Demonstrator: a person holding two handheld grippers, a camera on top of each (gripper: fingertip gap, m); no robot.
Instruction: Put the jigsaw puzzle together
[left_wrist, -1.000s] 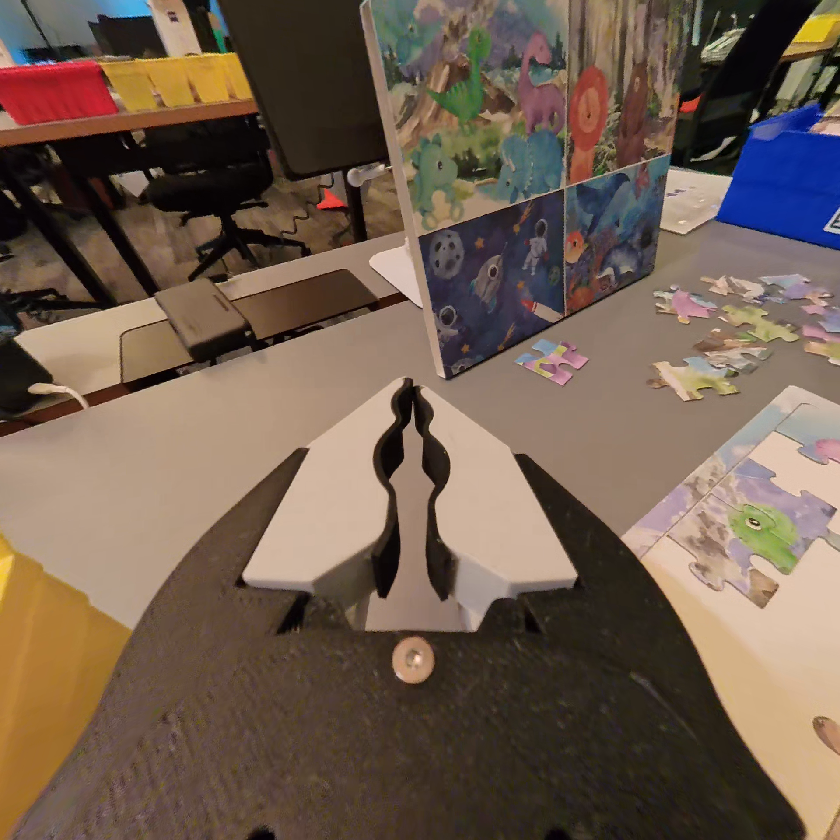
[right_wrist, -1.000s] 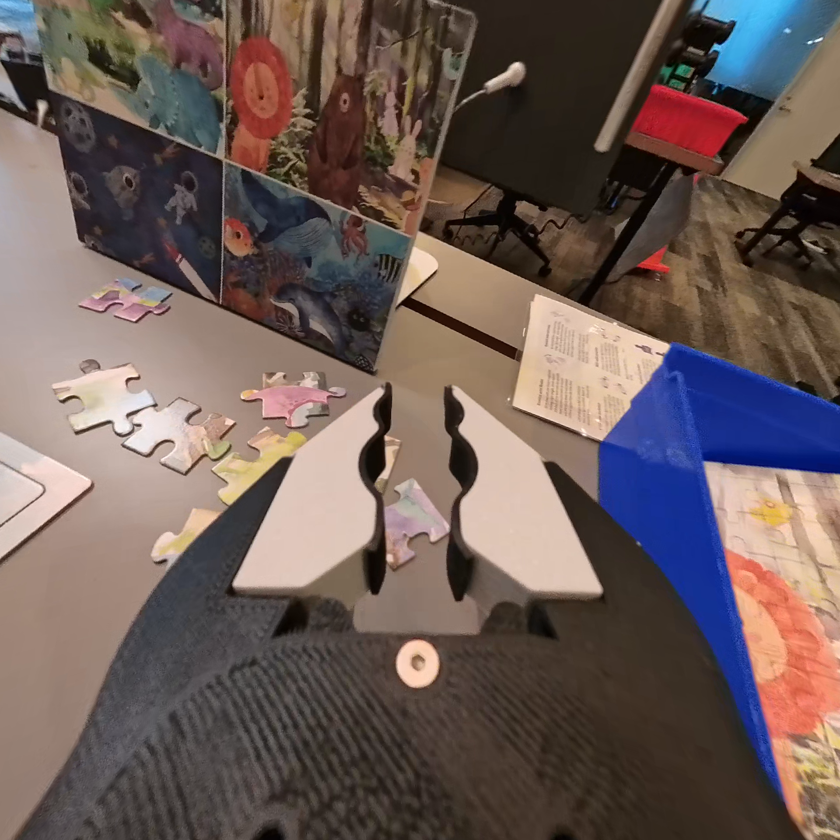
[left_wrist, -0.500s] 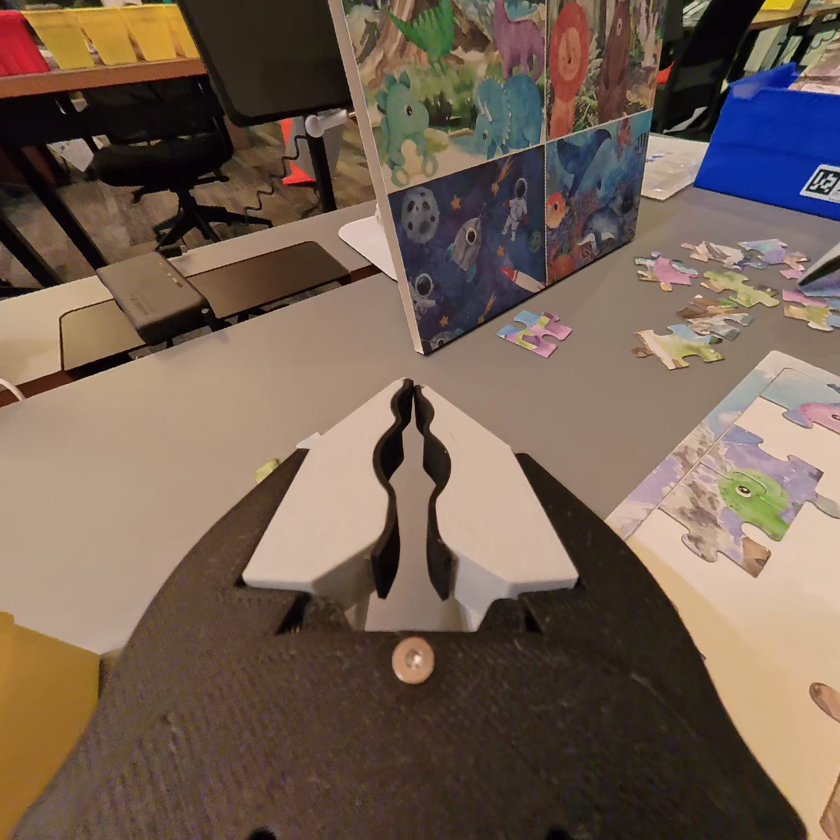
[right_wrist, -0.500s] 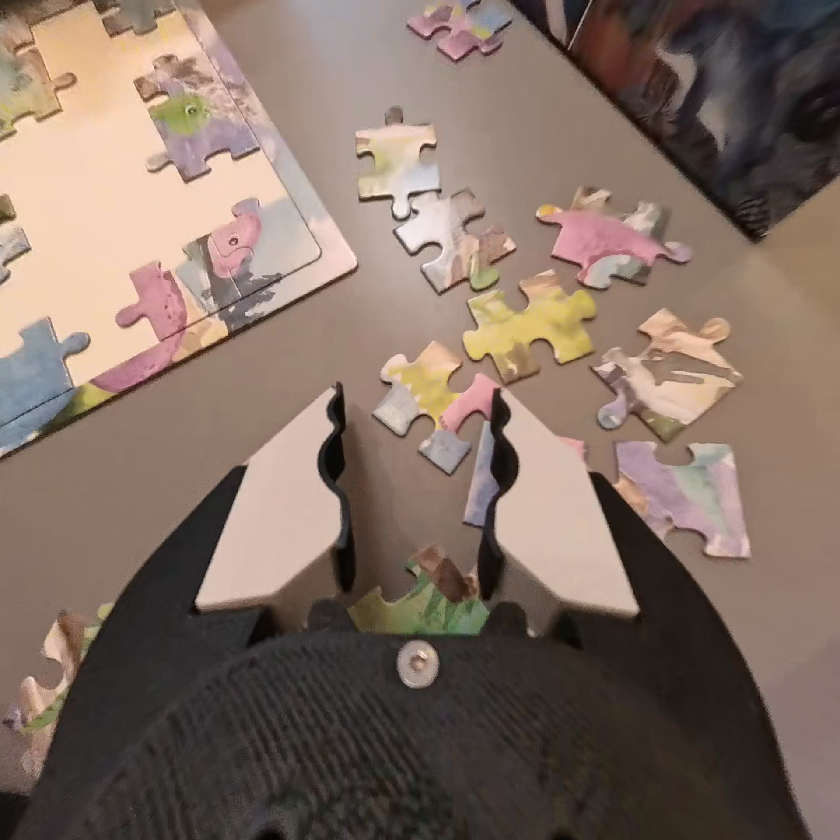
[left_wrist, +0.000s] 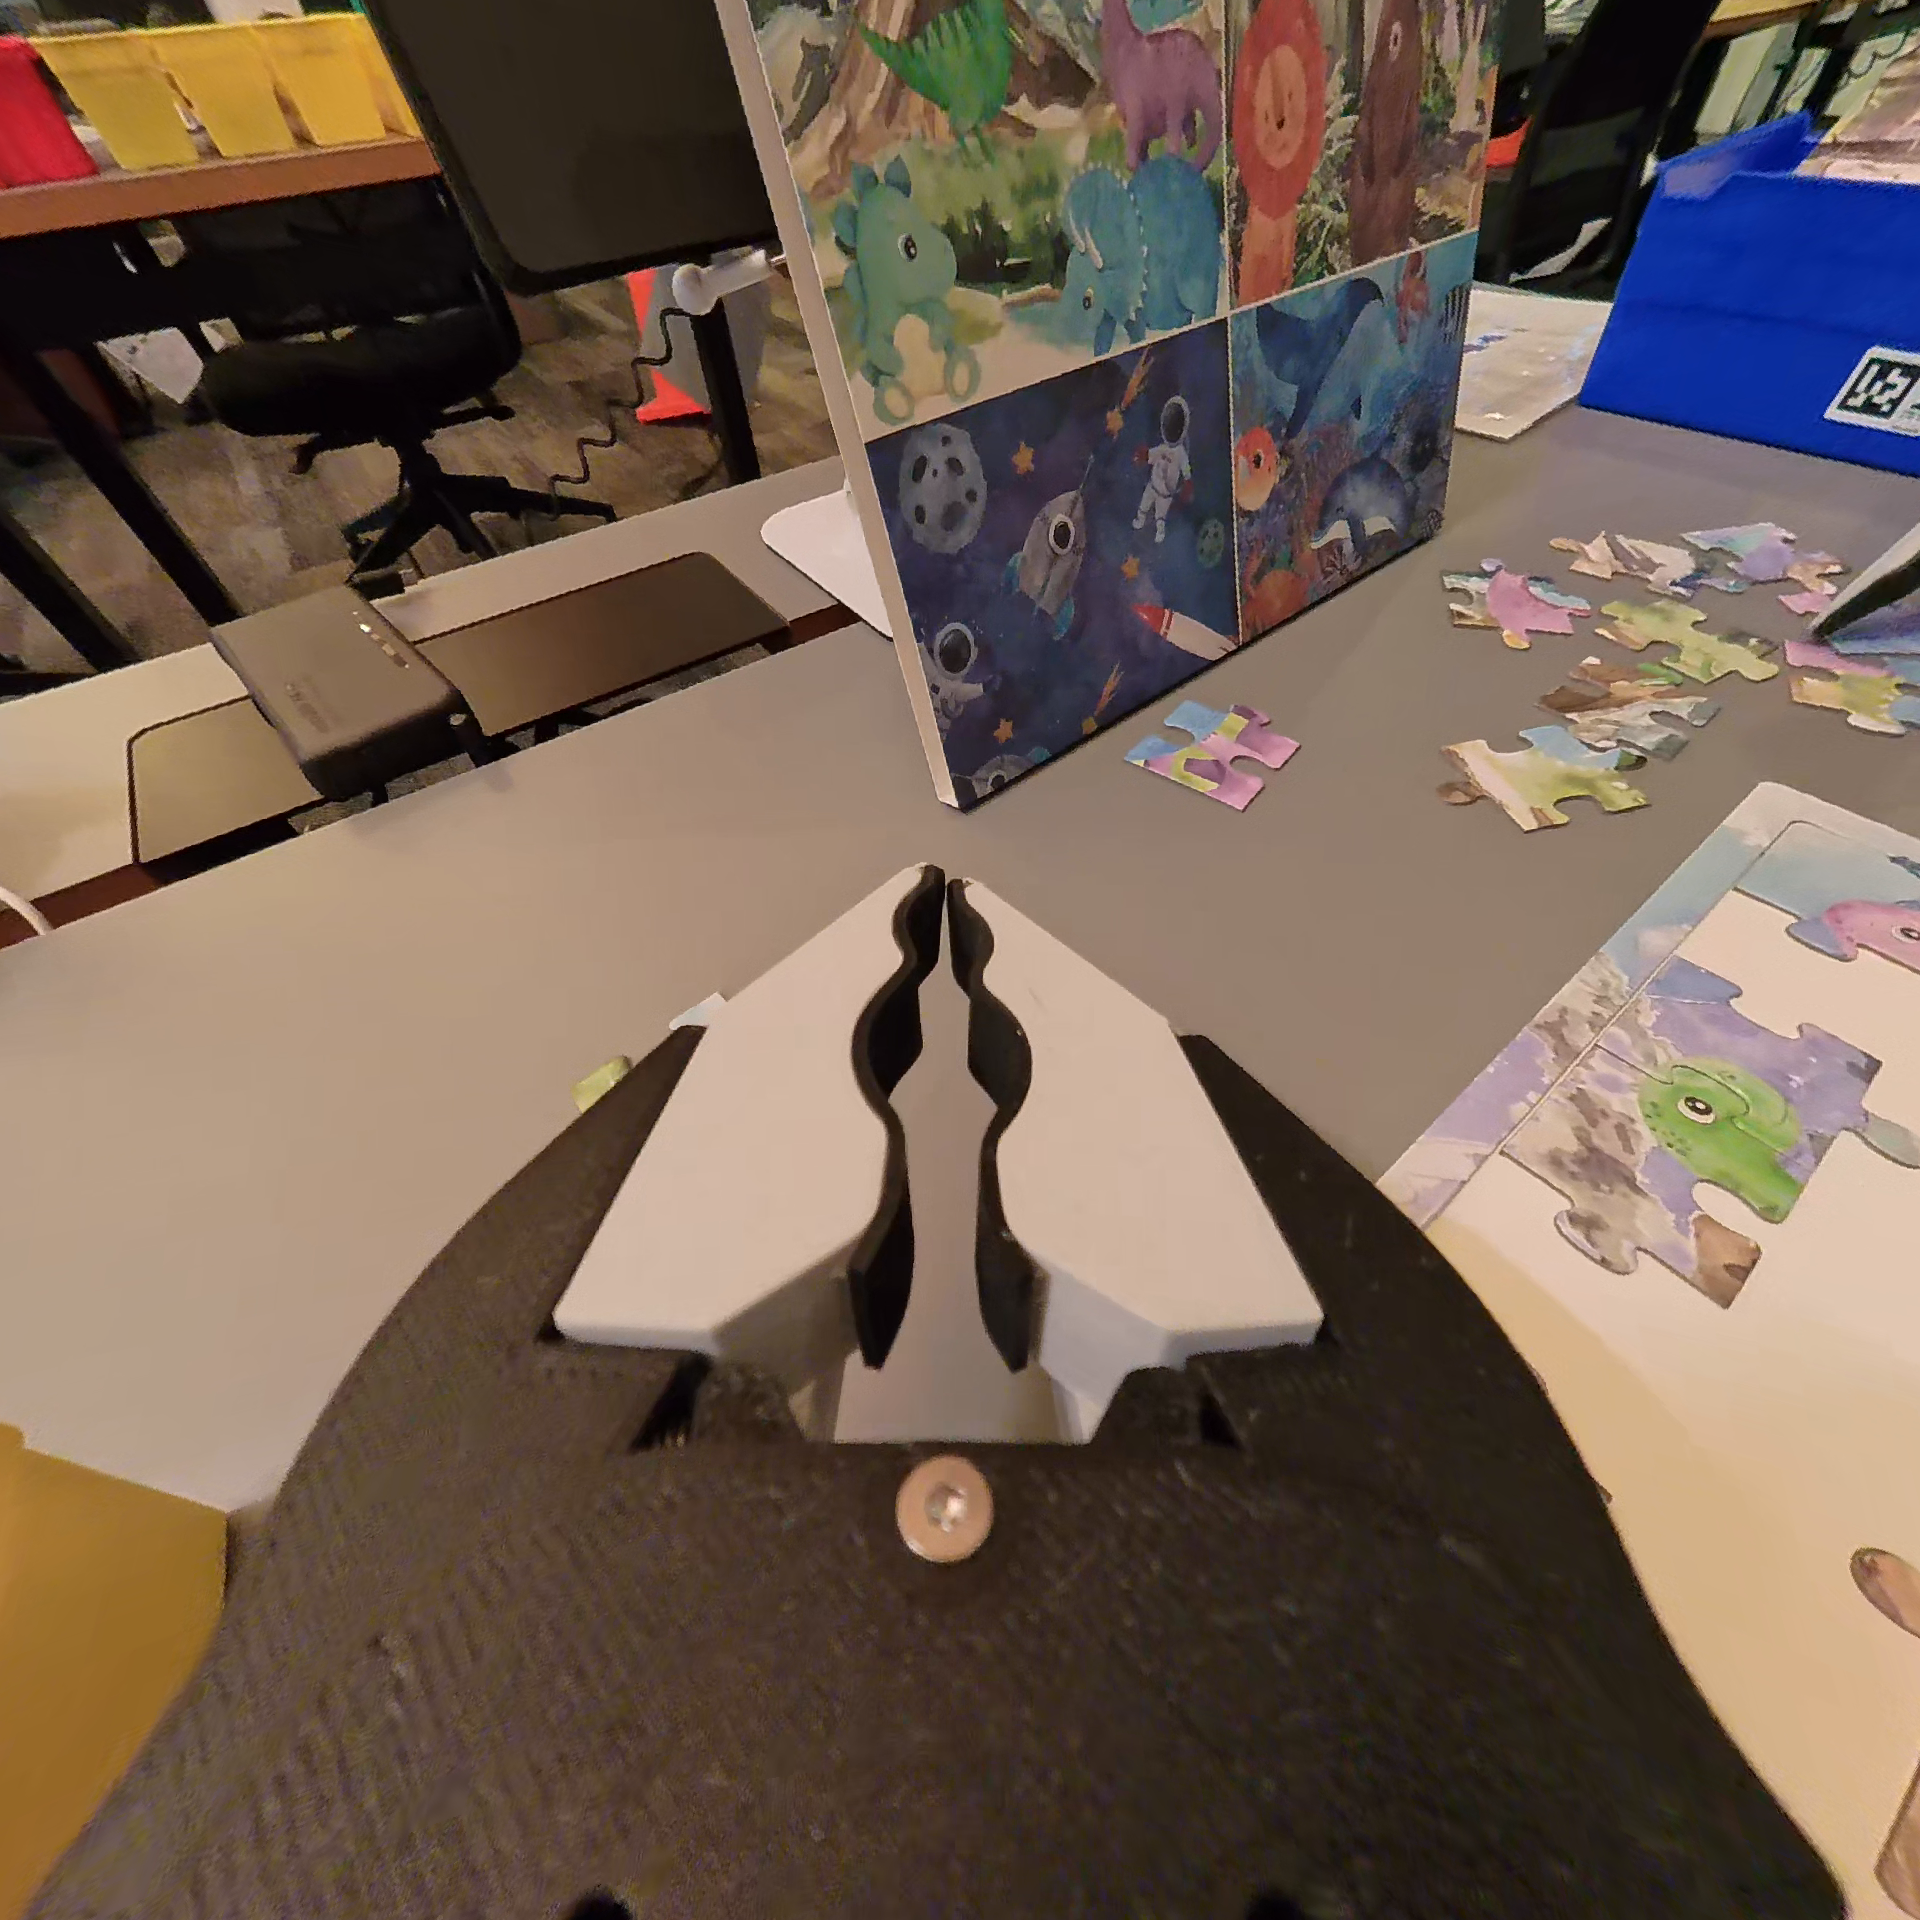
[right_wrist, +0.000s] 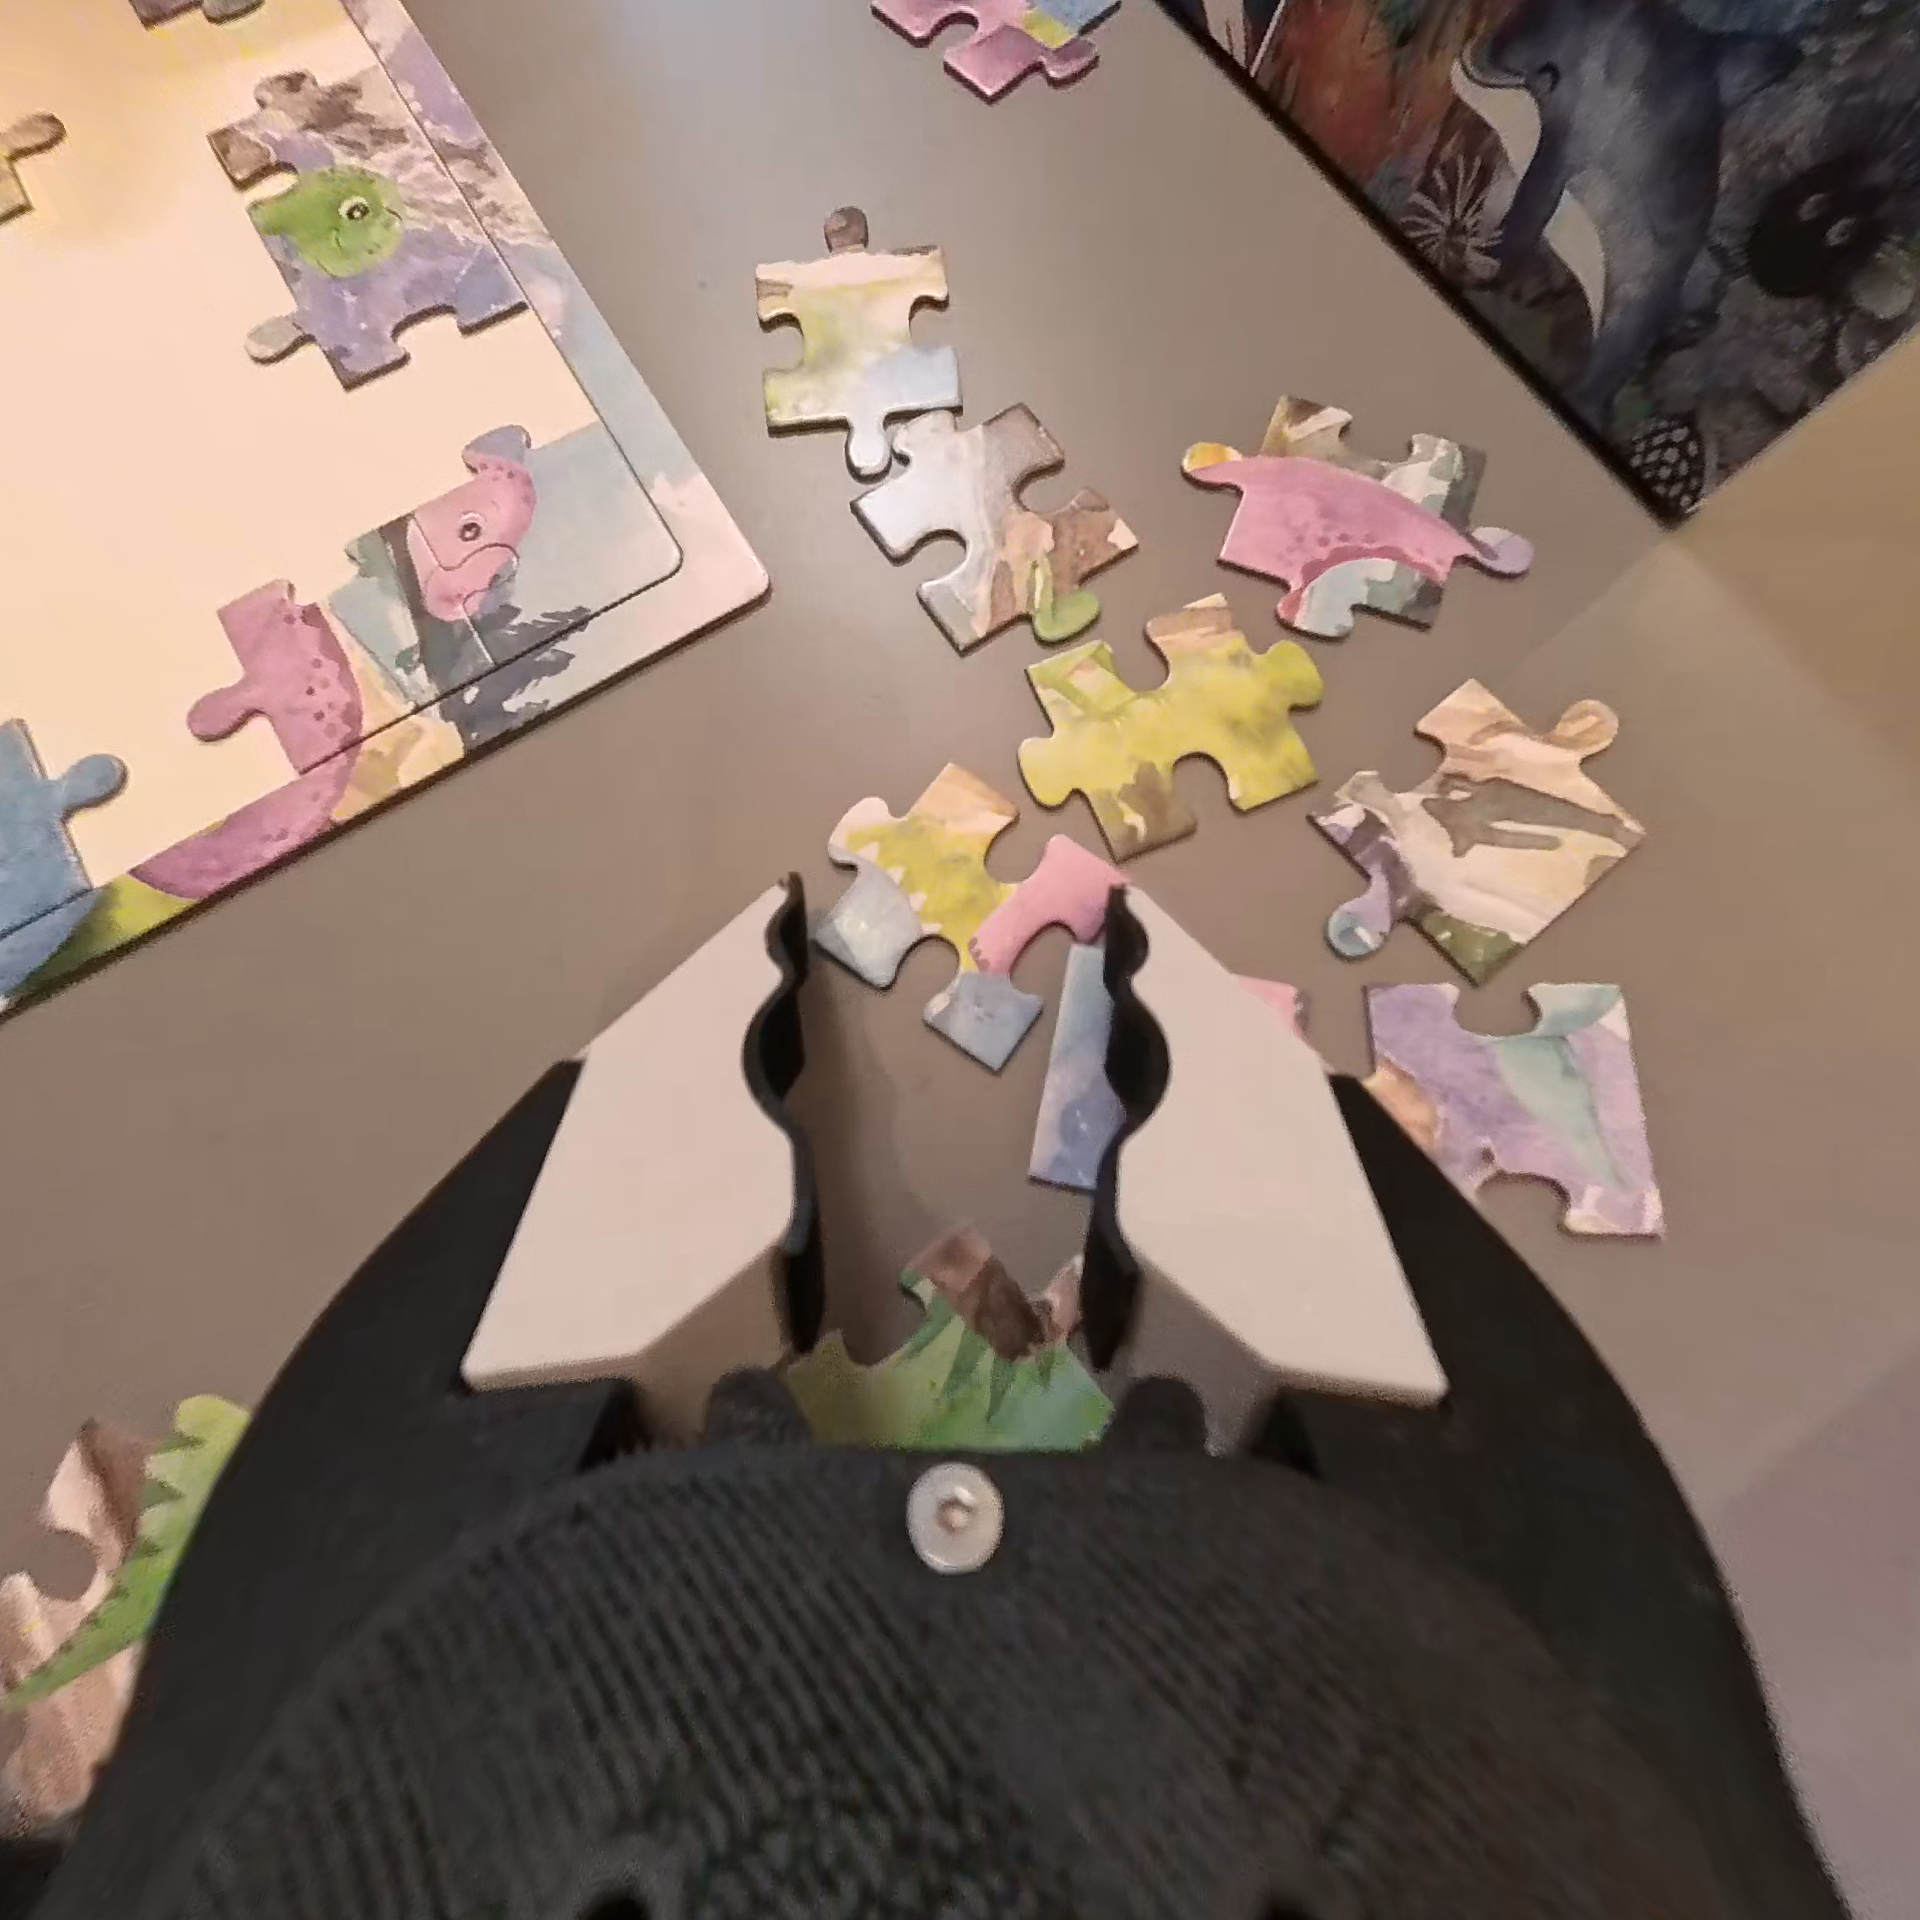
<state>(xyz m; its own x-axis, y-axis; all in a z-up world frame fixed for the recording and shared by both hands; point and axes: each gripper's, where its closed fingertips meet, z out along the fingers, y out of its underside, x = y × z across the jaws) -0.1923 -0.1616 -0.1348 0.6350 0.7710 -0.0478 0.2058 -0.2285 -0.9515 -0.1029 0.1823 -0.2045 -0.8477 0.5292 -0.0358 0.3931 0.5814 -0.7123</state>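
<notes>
The right gripper (right_wrist: 951, 914) has tipped down over the loose pieces, its fingers wide and empty above the pink-and-yellow piece (right_wrist: 961, 904), ready to grab, while the left gripper (left_wrist: 945, 883) stays pinched together, empty.

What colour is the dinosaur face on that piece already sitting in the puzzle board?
Bright green, on a purple background piece; the right wrist view shows it best.

Blue bin (left_wrist: 1756, 301), office chair (left_wrist: 364, 384) — yellow bins (left_wrist: 208, 94) behind.

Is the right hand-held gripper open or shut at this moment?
Open. The right hand-held gripper shows a wide gap between its fingers, with bare grey table and loose puzzle pieces visible through it; nothing is clamped.
</notes>
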